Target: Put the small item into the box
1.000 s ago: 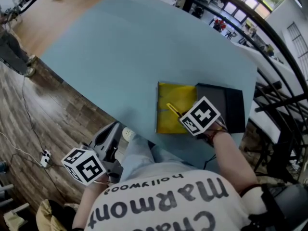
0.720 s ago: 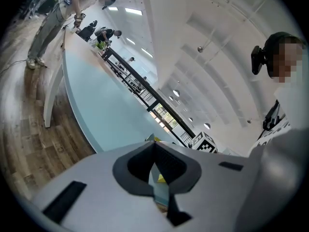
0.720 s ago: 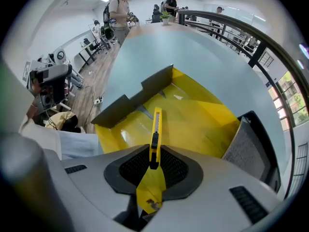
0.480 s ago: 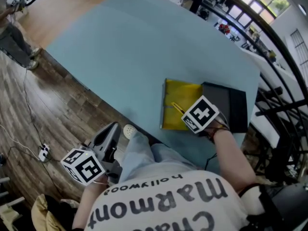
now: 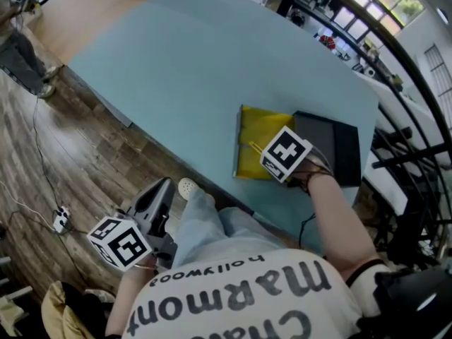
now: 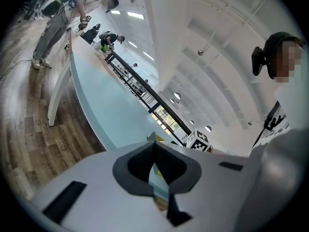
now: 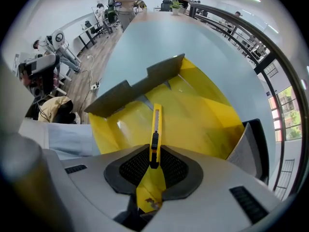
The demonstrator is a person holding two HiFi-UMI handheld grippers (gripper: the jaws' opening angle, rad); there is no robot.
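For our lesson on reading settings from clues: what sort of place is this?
Probably an open-plan lab or workshop: a long pale blue table, wood-plank floor, a black railing alongside, and other people working at the far end.

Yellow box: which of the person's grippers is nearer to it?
Right. The right gripper hangs over the yellow box, gripping a utility knife; the left gripper is off the table, low beside the person's leg.

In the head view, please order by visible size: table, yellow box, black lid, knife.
1. Table, the largest.
2. Yellow box and black lid look about alike, so I do not rank them.
3. Knife, the smallest.
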